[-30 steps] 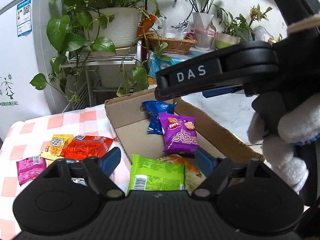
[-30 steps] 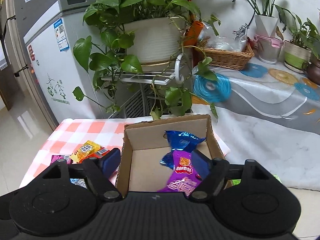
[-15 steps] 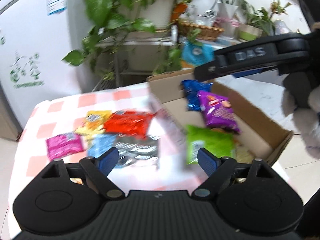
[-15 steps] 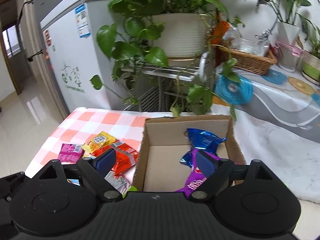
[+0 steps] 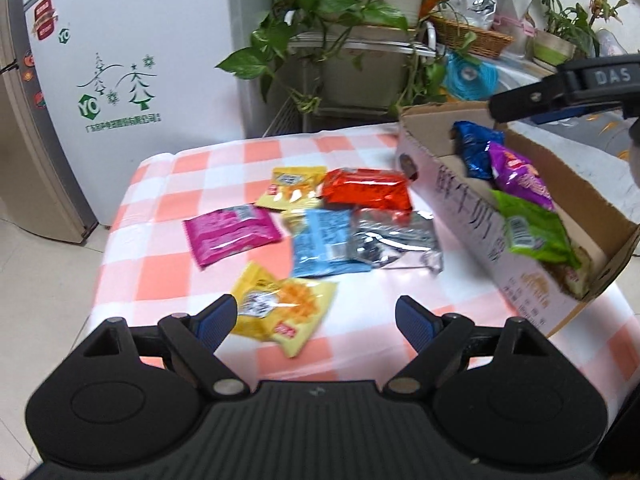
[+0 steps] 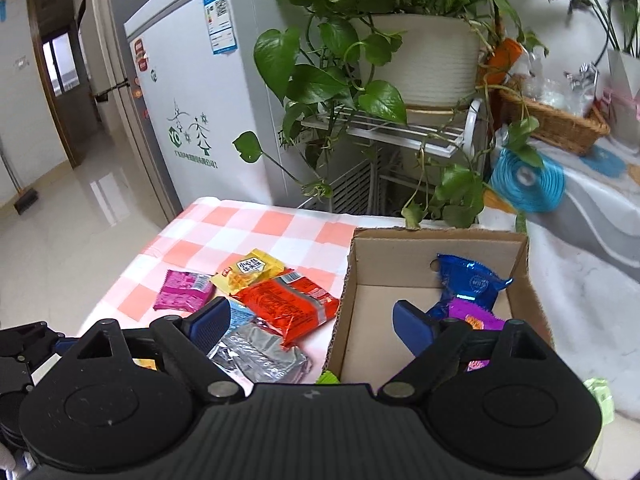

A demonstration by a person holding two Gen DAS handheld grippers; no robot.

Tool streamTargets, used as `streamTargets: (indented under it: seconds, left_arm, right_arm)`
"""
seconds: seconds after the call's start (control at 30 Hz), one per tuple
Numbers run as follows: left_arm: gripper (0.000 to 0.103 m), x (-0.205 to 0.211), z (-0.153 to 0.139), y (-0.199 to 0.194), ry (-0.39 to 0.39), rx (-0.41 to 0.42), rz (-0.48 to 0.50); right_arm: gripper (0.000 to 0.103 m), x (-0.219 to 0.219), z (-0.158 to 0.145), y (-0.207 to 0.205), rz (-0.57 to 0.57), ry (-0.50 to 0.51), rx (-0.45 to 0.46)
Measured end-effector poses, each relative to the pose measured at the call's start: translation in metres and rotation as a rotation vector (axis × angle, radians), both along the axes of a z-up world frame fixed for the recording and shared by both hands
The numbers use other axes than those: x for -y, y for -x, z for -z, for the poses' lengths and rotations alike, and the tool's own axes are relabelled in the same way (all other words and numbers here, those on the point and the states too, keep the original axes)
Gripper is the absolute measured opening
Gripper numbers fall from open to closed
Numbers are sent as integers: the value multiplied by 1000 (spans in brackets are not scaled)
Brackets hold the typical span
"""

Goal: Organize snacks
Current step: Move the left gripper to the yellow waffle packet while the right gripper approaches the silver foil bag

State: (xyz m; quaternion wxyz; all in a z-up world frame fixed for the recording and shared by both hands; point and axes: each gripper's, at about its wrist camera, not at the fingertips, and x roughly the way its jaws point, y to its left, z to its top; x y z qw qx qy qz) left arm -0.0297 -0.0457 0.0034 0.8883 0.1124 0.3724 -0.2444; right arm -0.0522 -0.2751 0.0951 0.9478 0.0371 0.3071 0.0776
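Several snack packets lie on the checked tablecloth (image 5: 208,160): a yellow one (image 5: 282,312) nearest my open, empty left gripper (image 5: 316,320), a light blue one (image 5: 324,242), a silver one (image 5: 394,236), a red one (image 5: 366,192), a magenta one (image 5: 230,232) and another yellow one (image 5: 292,186). The cardboard box (image 5: 460,208) at the right holds blue (image 5: 476,152), purple (image 5: 518,176) and green (image 5: 532,228) packets. My right gripper (image 6: 312,320) is open and empty, over the box's left wall (image 6: 340,308); the red packet (image 6: 286,304) lies left of it.
A white freezer (image 5: 120,60) stands behind the table. A potted plant on a wire rack (image 6: 400,128) and a side table with a wicker basket (image 6: 556,120) stand behind the box. The table's left edge drops to a tiled floor (image 6: 60,220).
My left gripper has swung left, away from the box, and now faces the loose packets on the cloth. My right gripper has turned slightly left, bringing the loose packets into view.
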Motion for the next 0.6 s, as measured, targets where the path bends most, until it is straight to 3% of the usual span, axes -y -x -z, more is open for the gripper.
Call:
streamTargets:
  seconds: [0.43, 0.6]
  left_arm:
    - [91, -27, 3, -29, -26, -1, -51]
    - [91, -29, 14, -47, -14, -26, -95]
  right_arm:
    - [93, 47, 1, 21, 95, -59, -2]
    - [93, 56, 1, 19, 93, -151, 5]
